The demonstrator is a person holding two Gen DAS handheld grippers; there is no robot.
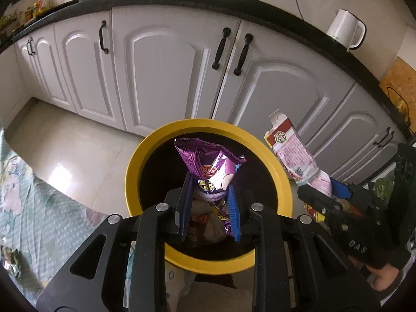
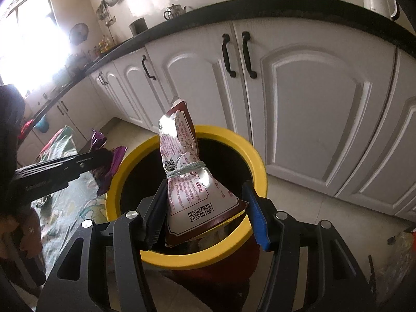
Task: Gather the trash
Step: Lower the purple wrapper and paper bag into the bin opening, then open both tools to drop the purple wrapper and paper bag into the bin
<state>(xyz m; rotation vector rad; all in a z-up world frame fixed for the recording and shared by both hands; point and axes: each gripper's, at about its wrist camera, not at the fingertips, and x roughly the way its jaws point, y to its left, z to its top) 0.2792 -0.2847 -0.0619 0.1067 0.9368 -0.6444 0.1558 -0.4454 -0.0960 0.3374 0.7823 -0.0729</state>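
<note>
Nearest, two packets are being held, one per gripper: a purple snack bag (image 1: 213, 166) is being clamped by the left gripper (image 1: 210, 195), and a red-and-white pouch (image 2: 187, 179) tied with cord is being pinched by the right gripper (image 2: 205, 202), both over one yellow-rimmed bin (image 1: 135, 166). Beyond, one white kettle (image 1: 345, 28) is being shown whole only by the left view; a bright window (image 2: 28, 39) only by the right

The red-and-white snack bag (image 2: 191, 184), in the centre of the right wrist view, carries the printed codes "025027920J" and "20250818F1". At the lower right of the left wrist view, the right gripper (image 1: 335, 195) shows "DAS" on its black body; the Chinese print on both bags is too small to read.
</note>
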